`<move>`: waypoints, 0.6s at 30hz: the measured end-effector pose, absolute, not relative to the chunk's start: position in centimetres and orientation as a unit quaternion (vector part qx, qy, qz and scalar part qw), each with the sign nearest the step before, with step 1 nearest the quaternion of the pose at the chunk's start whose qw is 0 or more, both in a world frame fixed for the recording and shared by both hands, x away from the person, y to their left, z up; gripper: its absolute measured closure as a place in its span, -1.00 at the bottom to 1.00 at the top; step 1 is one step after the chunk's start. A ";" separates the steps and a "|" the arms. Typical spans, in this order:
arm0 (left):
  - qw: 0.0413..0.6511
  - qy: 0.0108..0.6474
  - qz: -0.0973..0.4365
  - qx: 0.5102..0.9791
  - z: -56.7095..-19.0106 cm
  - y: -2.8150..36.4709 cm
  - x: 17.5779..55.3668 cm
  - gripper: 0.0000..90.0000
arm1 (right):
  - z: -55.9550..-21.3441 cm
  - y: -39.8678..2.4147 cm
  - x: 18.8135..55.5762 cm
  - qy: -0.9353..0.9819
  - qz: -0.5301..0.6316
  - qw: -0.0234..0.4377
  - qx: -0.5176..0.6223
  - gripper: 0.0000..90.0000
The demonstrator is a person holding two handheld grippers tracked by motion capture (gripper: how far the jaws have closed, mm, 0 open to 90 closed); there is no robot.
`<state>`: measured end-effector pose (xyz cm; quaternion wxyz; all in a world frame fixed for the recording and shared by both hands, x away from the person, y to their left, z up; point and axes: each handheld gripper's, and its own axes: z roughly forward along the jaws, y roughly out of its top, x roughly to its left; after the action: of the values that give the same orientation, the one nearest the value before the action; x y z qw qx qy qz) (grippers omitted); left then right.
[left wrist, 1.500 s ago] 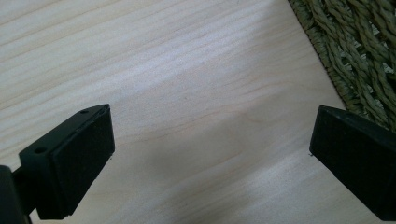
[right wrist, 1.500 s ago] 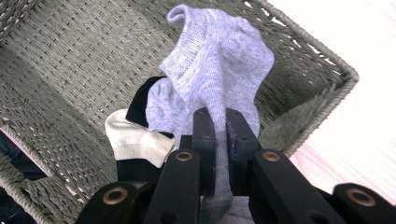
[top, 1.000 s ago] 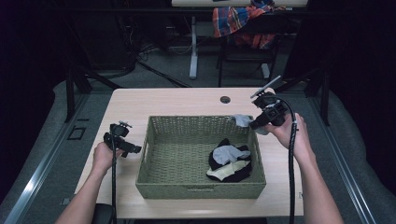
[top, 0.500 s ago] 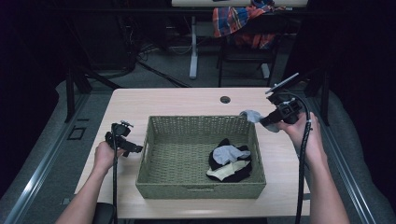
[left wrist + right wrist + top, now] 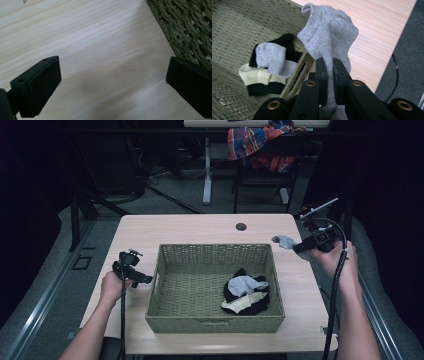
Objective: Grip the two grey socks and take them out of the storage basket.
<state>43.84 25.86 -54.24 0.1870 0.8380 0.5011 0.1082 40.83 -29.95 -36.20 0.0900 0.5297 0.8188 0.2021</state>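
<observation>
A woven green basket (image 5: pixel 165 287) stands in the middle of the wooden table. Inside it, at the right, lies a small heap of socks (image 5: pixel 245 295): black, grey and pale yellow, also visible as the sock heap (image 5: pixel 268 67) in the right gripper view. My right gripper (image 5: pixel 296 246) hovers over the table just past the basket's far right corner, shut on a grey sock (image 5: pixel 328 35) that hangs from its jaws; the grey sock (image 5: pixel 283 240) dangles left of the hand. My left gripper (image 5: pixel 142 279) rests left of the basket, open, with bare tabletop between its fingers (image 5: pixel 37 85).
A round cable hole (image 5: pixel 241 226) sits near the table's far edge. The basket wall (image 5: pixel 185 27) lies close to the left gripper's right jaw. Cables trail from both grippers. Beyond the table stand a chair with a plaid cloth (image 5: pixel 255 142) and desk legs.
My right gripper has carried the grey sock to the right, from above the basket's far right corner out over the table. The left hand has stayed put.
</observation>
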 end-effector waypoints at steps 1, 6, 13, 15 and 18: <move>0.186 0.500 0.106 0.839 -54.2 25.8 43.9 -1.00 | -36.3 -30.2 40.9 0.817 0.203 0.090 0.533 0.89; 0.186 0.499 0.107 0.840 -54.2 25.6 44.1 -1.00 | -37.0 -31.2 41.1 0.809 0.197 0.089 0.547 0.89; 0.186 0.494 0.105 0.843 -54.2 25.3 44.3 -1.00 | -38.1 -32.3 41.5 0.799 0.184 0.086 0.566 0.89; 0.187 0.497 0.107 0.841 -54.2 25.4 44.2 -1.00 | -38.6 -32.5 41.8 0.797 0.180 0.084 0.570 0.89; 0.187 0.495 0.108 0.841 -54.1 25.4 44.2 -1.00 | -39.6 -32.5 42.2 0.798 0.175 0.077 0.572 0.89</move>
<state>44.20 25.41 -54.14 0.1870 0.8414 0.4953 0.1083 42.25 -32.49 -39.58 0.0768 0.5717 0.7980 0.1747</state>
